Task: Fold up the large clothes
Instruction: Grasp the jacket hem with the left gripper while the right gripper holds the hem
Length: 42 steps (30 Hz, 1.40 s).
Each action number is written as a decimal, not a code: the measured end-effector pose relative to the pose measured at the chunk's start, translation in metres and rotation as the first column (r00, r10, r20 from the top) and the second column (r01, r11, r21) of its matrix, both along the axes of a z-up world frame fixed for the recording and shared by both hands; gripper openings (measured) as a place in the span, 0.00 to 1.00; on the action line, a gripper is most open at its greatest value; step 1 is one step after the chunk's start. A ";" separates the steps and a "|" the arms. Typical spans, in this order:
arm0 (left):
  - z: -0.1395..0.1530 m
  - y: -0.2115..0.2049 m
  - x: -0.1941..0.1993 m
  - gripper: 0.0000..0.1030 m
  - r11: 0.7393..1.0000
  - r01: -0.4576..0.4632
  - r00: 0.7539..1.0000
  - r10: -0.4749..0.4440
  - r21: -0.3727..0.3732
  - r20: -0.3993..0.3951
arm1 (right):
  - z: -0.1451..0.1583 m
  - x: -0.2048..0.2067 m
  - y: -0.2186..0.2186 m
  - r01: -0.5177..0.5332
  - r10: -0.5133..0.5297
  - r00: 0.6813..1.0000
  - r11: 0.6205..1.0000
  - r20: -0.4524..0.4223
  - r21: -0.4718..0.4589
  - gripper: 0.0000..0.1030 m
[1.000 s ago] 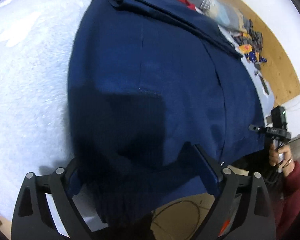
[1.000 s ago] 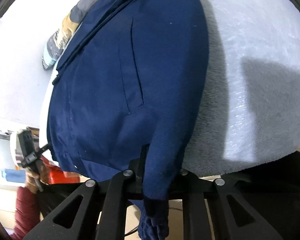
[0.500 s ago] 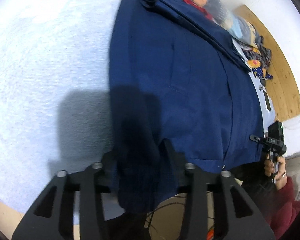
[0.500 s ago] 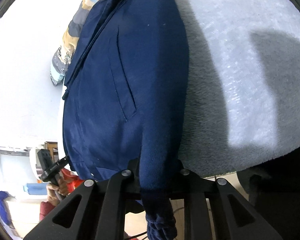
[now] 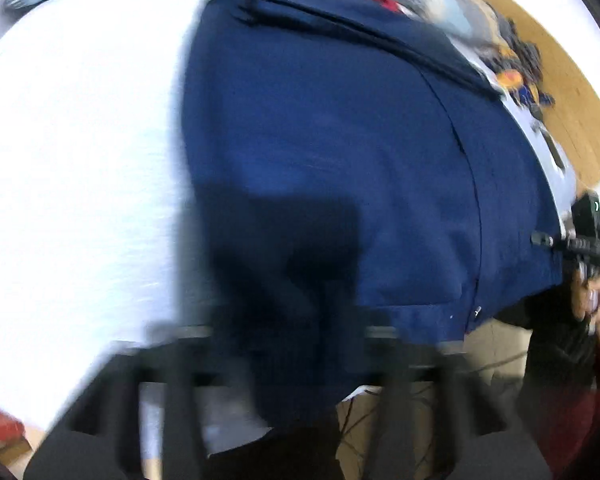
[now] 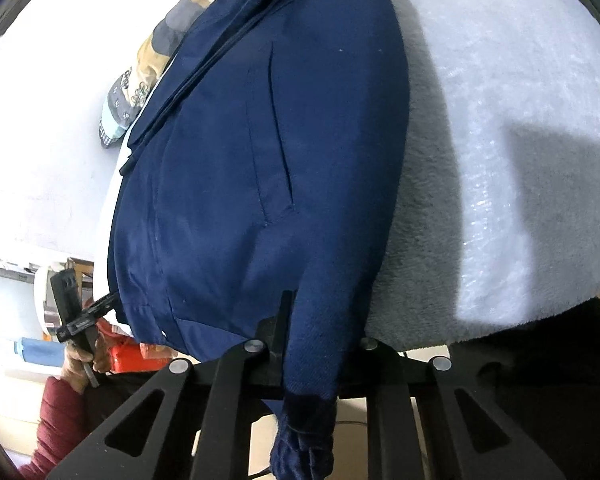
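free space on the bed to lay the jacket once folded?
Bare blanket on the jacket's right in the right wrist view, and bare blanket on its left in the left wrist view. Crowded beyond the collar: patterned clothes piled there.

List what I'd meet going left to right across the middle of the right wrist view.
White wall → patterned cloth → navy jacket → pale fleece blanket.
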<state>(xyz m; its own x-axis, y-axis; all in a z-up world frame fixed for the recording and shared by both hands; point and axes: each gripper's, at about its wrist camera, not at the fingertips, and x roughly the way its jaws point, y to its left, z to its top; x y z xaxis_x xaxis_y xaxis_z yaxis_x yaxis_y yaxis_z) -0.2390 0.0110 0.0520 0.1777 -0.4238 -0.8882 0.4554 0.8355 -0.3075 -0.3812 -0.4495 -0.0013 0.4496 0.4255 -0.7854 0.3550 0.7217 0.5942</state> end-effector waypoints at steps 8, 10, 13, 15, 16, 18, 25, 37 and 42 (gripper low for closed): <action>0.008 -0.017 -0.022 0.21 1.000 0.020 0.998 -0.020 -0.005 0.064 | 0.000 0.001 0.003 -0.010 0.010 1.000 0.999 -0.016 -0.032 0.14; 0.000 -0.024 -0.019 0.21 1.000 0.007 0.999 -0.008 0.022 0.052 | -0.002 0.001 0.002 -0.001 0.001 1.000 1.000 -0.021 -0.013 0.16; 0.001 -0.033 -0.015 0.22 1.000 -0.012 0.999 0.012 0.014 0.044 | -0.002 -0.001 0.002 -0.003 0.003 1.000 1.000 -0.020 -0.010 0.17; 0.002 -0.032 -0.012 0.23 1.000 -0.024 0.999 0.024 0.019 0.036 | 0.001 -0.002 0.003 -0.007 0.007 1.000 1.000 -0.013 -0.022 0.17; 0.001 -0.030 -0.012 0.24 0.999 -0.027 0.999 0.026 0.017 0.029 | 0.002 -0.002 0.004 -0.011 0.010 1.000 1.000 -0.010 -0.027 0.17; 0.001 -0.027 -0.012 0.25 1.000 -0.024 0.999 0.024 0.020 0.025 | 0.002 -0.001 0.005 -0.016 0.016 1.000 0.999 -0.013 -0.038 0.18; 0.007 -0.025 -0.010 0.30 0.999 -0.040 0.999 0.039 0.033 0.019 | 0.002 -0.003 0.005 -0.015 0.015 1.000 0.999 -0.013 -0.046 0.18; -0.001 0.033 0.025 0.64 0.970 -0.237 0.969 0.233 -0.056 -0.079 | -0.001 -0.002 0.004 -0.010 0.009 1.000 0.999 -0.023 -0.042 0.19; -0.009 0.019 0.026 0.60 0.970 -0.177 0.973 0.146 -0.169 -0.177 | 0.000 -0.002 0.006 -0.011 0.009 1.000 0.999 -0.022 -0.047 0.19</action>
